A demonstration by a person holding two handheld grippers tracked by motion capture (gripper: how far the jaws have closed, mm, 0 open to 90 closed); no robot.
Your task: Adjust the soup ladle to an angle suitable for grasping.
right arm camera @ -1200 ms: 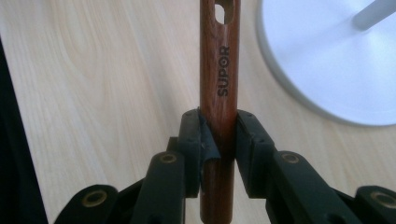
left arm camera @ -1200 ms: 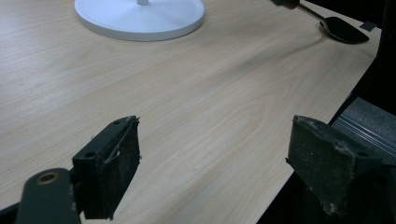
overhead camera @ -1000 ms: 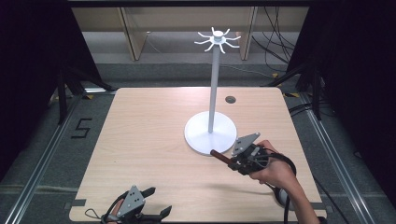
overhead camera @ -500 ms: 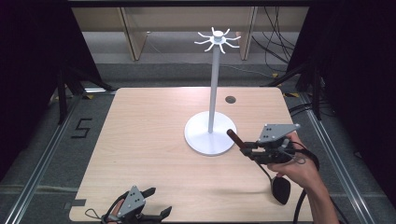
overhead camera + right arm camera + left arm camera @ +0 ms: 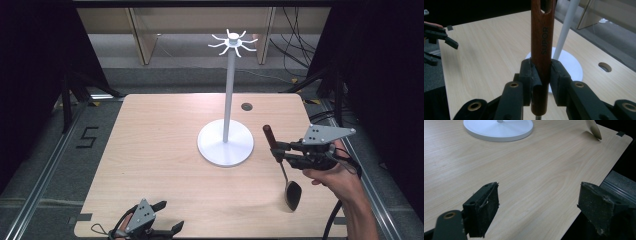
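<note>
Wooden-handled ladle clamped at its handle by right claw, lower right of frame, above worktop; long axis near vertical, bowl down. Left claw wide, holding nothing.

A lab, this: bare wooden table mid-frame on metal rails, black curtains at both edges, cables trailing upper right, floor marked "5" at left.

The wooden handle of the ladle bears the brand "SUPOR". A "5" is marked on the floor left of the table.
</note>
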